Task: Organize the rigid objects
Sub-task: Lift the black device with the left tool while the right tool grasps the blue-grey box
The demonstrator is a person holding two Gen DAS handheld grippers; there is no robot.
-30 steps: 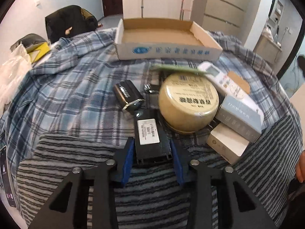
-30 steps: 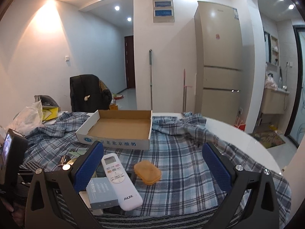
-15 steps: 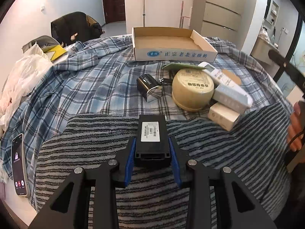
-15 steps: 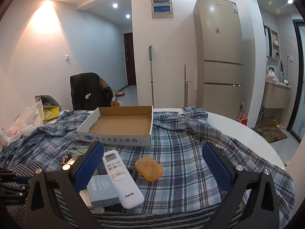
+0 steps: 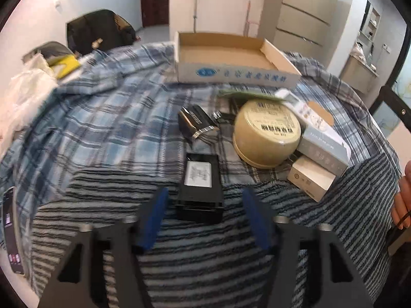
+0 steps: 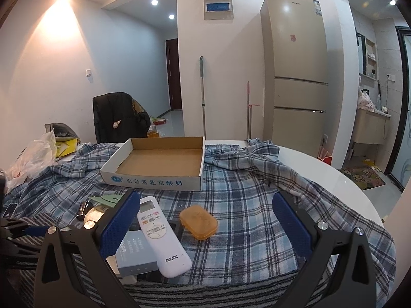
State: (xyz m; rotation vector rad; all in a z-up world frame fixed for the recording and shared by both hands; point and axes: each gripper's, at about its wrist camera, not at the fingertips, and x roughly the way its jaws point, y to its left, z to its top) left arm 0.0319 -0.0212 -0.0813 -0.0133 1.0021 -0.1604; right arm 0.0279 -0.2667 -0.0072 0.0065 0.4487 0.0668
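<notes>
Black box (image 5: 199, 182) lengthwise toward carton (image 5: 231, 63)

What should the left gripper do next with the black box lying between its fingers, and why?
Probably draw the left gripper straight back. Its jaws have just been opening and stand clear of the black box, which lies on the striped cloth.

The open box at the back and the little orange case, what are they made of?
The open shallow box looks like matte cardboard: brown inside, printed white outside. The small orange rounded case looks like slightly see-through plastic, probably hard.
</notes>
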